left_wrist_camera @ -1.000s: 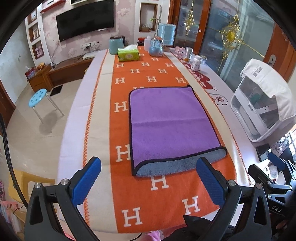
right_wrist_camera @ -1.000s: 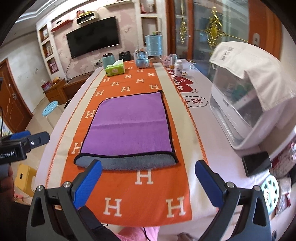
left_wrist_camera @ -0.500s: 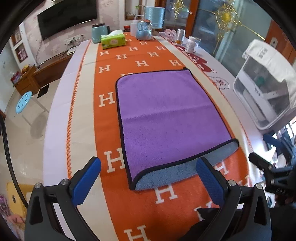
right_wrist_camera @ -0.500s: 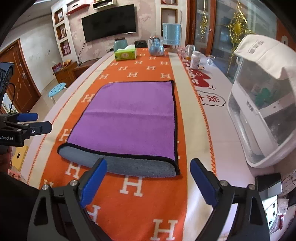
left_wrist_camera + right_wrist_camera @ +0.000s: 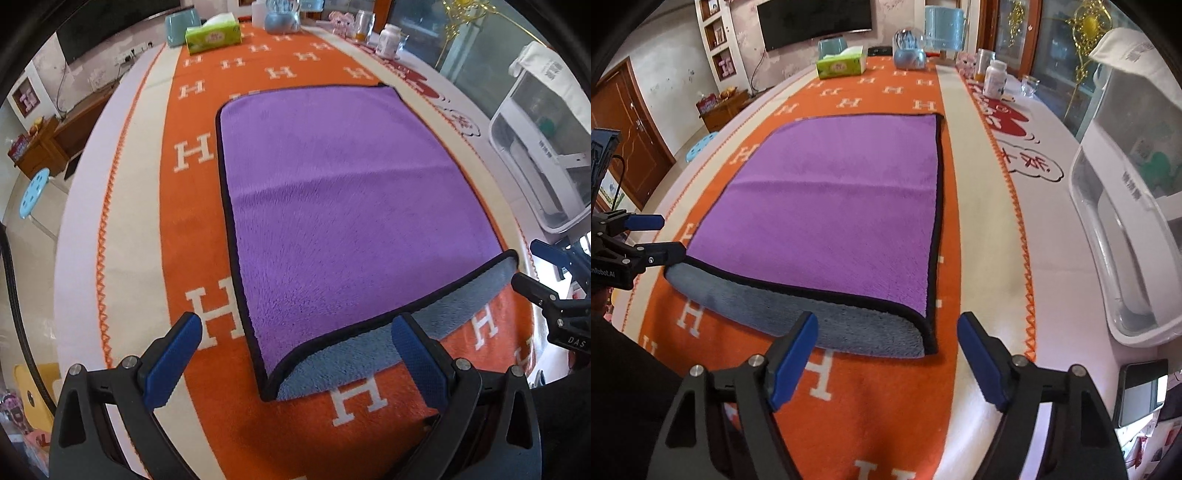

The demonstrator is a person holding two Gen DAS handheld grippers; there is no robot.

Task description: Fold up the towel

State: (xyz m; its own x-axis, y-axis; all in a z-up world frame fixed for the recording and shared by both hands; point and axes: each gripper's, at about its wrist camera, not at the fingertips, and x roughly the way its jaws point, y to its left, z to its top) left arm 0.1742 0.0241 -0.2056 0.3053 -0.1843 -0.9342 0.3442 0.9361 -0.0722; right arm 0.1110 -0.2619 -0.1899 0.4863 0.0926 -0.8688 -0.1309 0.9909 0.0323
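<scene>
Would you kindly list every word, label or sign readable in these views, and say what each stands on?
"H", repeated, on the orange table runner.
"DAS" on the right tongs.
"nRobot.AI", cut off, on the left tongs.
Red Chinese characters on the white tablecloth: not legible.
Print on the tissue box, pill bottle and white appliance cover: too blurred.

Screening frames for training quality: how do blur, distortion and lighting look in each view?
Left wrist: strong fisheye bowing, black vignette corners, towel slightly soft, open left gripper sharp. Right wrist: same bowing, even daylight, towel crisp, open right gripper sharp.
</scene>
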